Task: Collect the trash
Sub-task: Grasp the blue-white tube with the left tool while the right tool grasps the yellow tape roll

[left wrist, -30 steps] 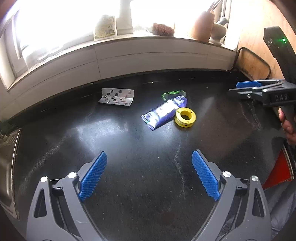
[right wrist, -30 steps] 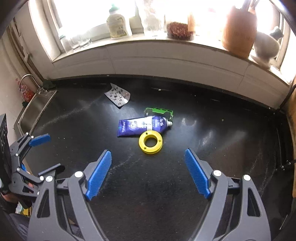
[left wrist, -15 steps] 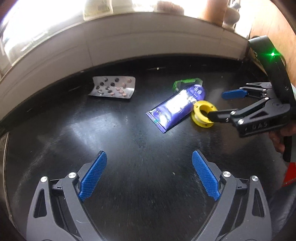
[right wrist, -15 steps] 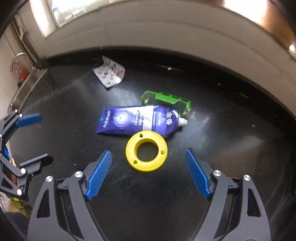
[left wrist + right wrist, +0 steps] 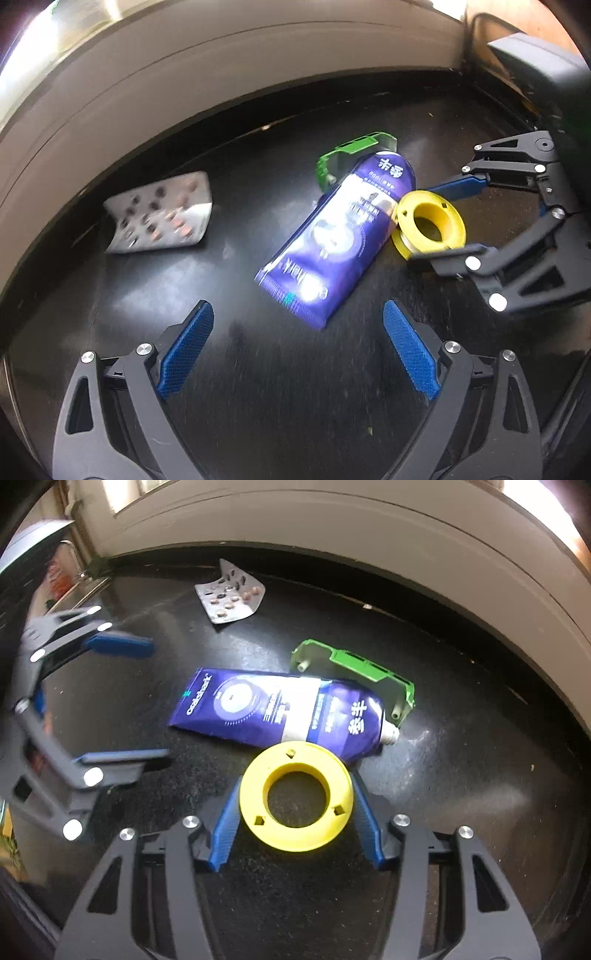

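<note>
A yellow plastic ring (image 5: 295,795) lies on the black counter, touching a purple tube (image 5: 277,710). A green plastic piece (image 5: 354,672) lies behind the tube, and a silver pill blister (image 5: 231,594) lies farther back. My right gripper (image 5: 295,806) has its two blue fingers around the ring's sides, close to it or touching. In the left wrist view the ring (image 5: 428,223) sits between the right gripper's fingers (image 5: 447,254). My left gripper (image 5: 295,347) is open and empty, just in front of the tube's flat end (image 5: 332,254). The blister (image 5: 160,214) lies to its left.
A pale tiled wall (image 5: 369,539) runs along the back of the black counter (image 5: 461,775). A sink with a tap (image 5: 74,572) is at the far left in the right wrist view.
Both grippers have moved forward towards the trash. My right gripper has come down around the yellow ring and its fingers have narrowed onto it. My left gripper has neared the tube and stays open.
</note>
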